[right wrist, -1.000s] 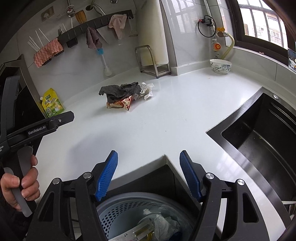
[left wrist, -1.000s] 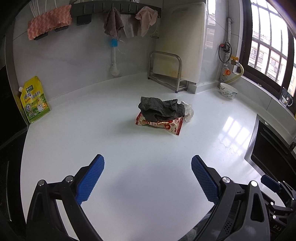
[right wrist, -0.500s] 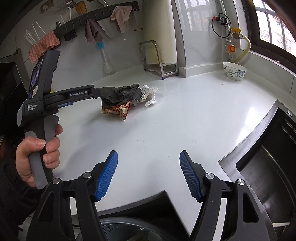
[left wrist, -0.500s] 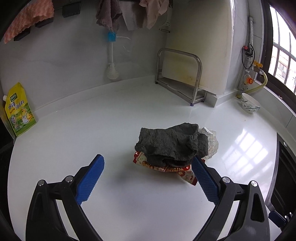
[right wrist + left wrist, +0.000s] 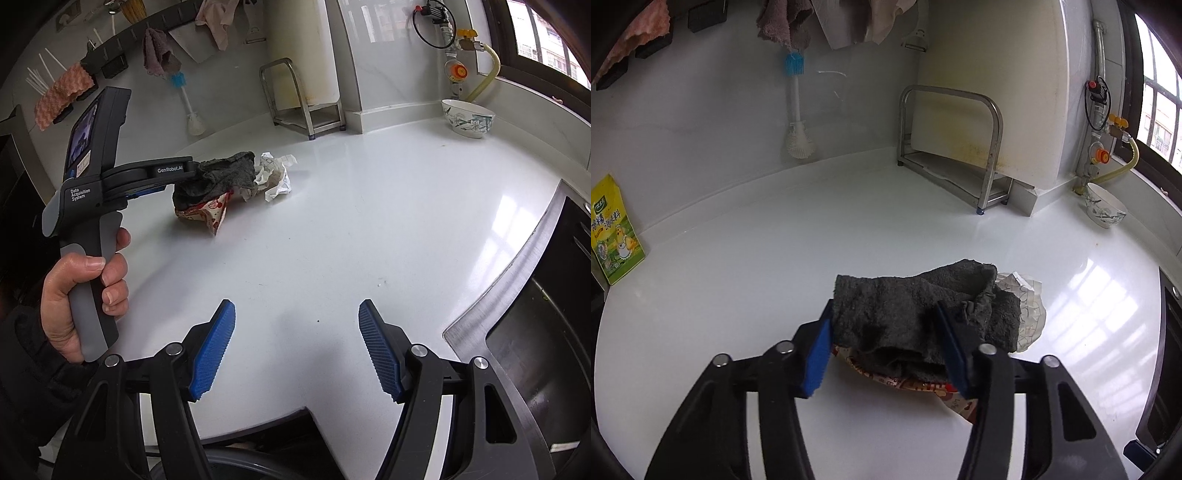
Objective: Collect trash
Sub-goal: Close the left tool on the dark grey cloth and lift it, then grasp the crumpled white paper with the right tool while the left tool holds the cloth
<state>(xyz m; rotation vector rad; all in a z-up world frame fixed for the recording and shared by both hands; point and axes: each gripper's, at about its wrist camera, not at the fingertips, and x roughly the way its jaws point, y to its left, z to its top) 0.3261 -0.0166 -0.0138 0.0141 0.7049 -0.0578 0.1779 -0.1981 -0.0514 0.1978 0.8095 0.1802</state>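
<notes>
Left tool (image 5: 882, 343): blue pads pinching the dark grey cloth (image 5: 912, 317) from both sides. Cloth sits on the red snack wrapper (image 5: 923, 387), on the white surface (image 5: 812, 229). Crumpled paper (image 5: 1028, 314) just right of tool's right pad. Right tool (image 5: 297, 350): jaws spread, nothing between, well short of the pile.

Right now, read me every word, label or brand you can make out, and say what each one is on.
"GenRobot.AI": on the black finger arm of the left gripper.
"Data Acquisition System": on that gripper's grey handle body.
Yellow-green standing pouch: Chinese characters, too blurred to read.
Red-patterned snack wrapper under the dark grey cloth: print too small to read.
</notes>
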